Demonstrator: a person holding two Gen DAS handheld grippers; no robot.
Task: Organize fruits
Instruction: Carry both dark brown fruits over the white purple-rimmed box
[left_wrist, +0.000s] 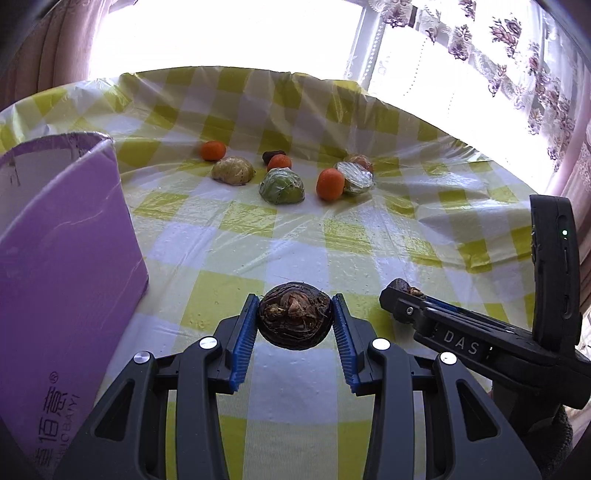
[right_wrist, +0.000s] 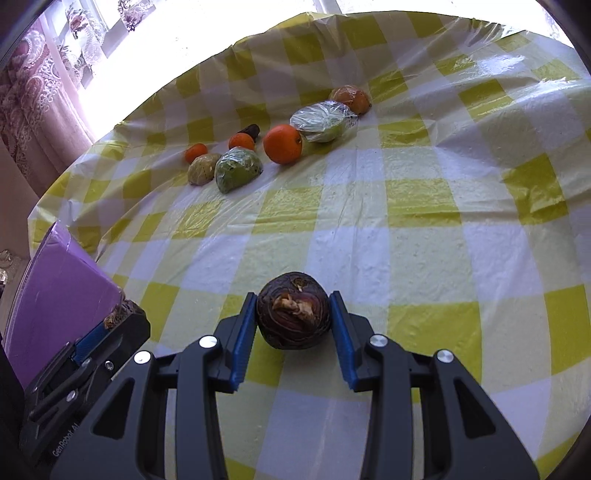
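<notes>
My left gripper (left_wrist: 294, 315) is shut on a dark brown water chestnut (left_wrist: 294, 320), its blue pads (left_wrist: 246, 332) pressed on both sides. My right gripper (right_wrist: 293, 314) is shut on a second dark brown water chestnut (right_wrist: 293, 311). In the left wrist view the right gripper (left_wrist: 400, 291) enters from the right; in the right wrist view the left gripper (right_wrist: 122, 314) shows at lower left. Far across the table lie oranges (left_wrist: 328, 183) (right_wrist: 283, 143), a wrapped green fruit (left_wrist: 281, 186) (right_wrist: 237, 172), a wrapped yellowish fruit (left_wrist: 233, 170) (right_wrist: 201, 168) and another wrapped fruit (left_wrist: 354, 178) (right_wrist: 321, 122).
A purple box (left_wrist: 70, 251) (right_wrist: 59, 291) stands at the left, close to my left gripper. The table (left_wrist: 332, 236) (right_wrist: 406, 229) wears a yellow and white checked cloth under clear plastic. A small dark fruit (left_wrist: 274, 155) (right_wrist: 250, 130) lies behind the oranges. Curtains and a bright window (left_wrist: 480, 55) stand beyond.
</notes>
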